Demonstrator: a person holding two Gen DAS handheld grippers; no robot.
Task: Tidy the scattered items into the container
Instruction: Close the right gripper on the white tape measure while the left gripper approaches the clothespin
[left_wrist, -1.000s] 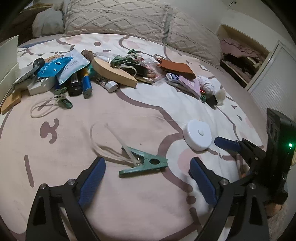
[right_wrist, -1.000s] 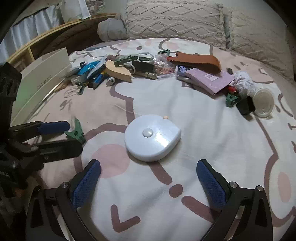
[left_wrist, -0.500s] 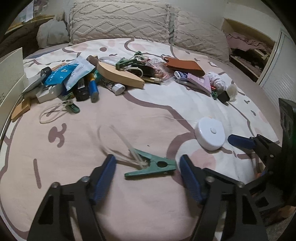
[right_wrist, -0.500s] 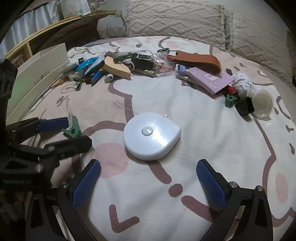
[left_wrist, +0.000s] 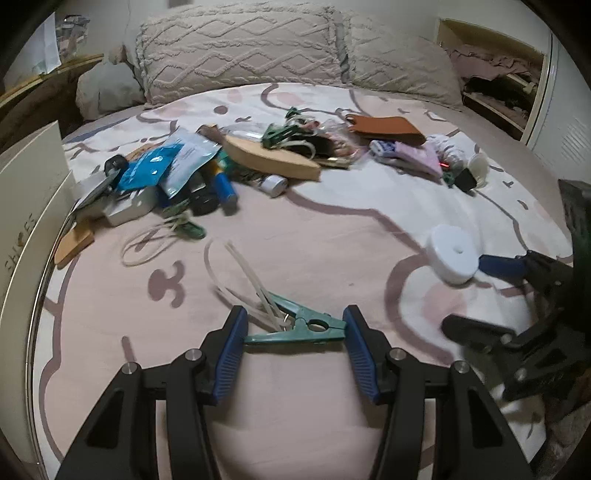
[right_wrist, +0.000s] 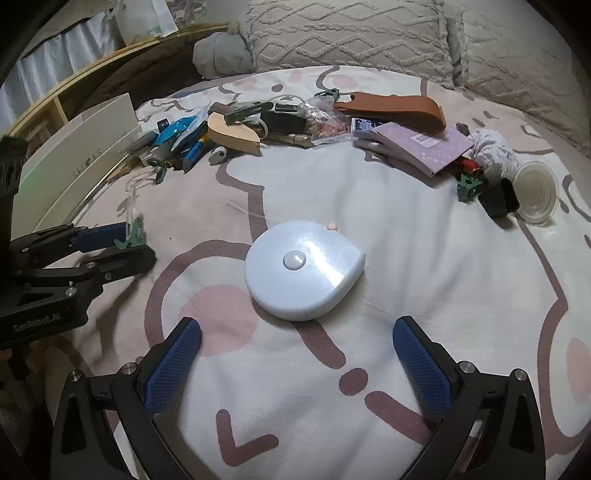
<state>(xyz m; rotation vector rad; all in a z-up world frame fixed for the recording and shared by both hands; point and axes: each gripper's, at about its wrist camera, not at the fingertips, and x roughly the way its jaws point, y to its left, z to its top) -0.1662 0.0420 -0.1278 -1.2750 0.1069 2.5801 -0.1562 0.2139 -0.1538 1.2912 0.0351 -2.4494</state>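
The bed (right_wrist: 424, 236), w/ a pink-and-white cartoon sheet, carries everything; two knit pillows (left_wrist: 240, 59) sit at its head. All places below are given rel. to the white round disc (right_wrist: 304, 267), lying flat mid-sheet. A tall white box (right_wrist: 70, 162), lettered on its side, stands on the bed's edge well left of the disc and further back; whether it's the container can't be told for sure.

Behind the disc a band of scattered items runs across the sheet: back-left, a heap w/ a tan wooden wedge (right_wrist: 232, 134), blue packets (left_wrist: 155, 168) and markers; straight behind, a brown leather case (right_wrist: 395, 105); back-right, a lilac booklet (right_wrist: 421, 146), a white fluffy ball, a black cap and a clear plastic lid (right_wrist: 535, 195).

The right tool (right_wrist: 297, 356) sits just on the near side of the disc, fingers spread wide, nothing between them, not touching the disc.

The left tool (left_wrist: 293, 341) is well left of the disc, pointed down at the sheet. Its jaws are closing w/ the green clip (left_wrist: 299, 325) between the blue pads; the pads look at or v. close to the clip's ends, but a firm pinch can't be told. A thin clear loop of cord (left_wrist: 236, 273) trails from the clip, away from the tool. A second small green clip (left_wrist: 188, 229) lies further back w/ its own loop.
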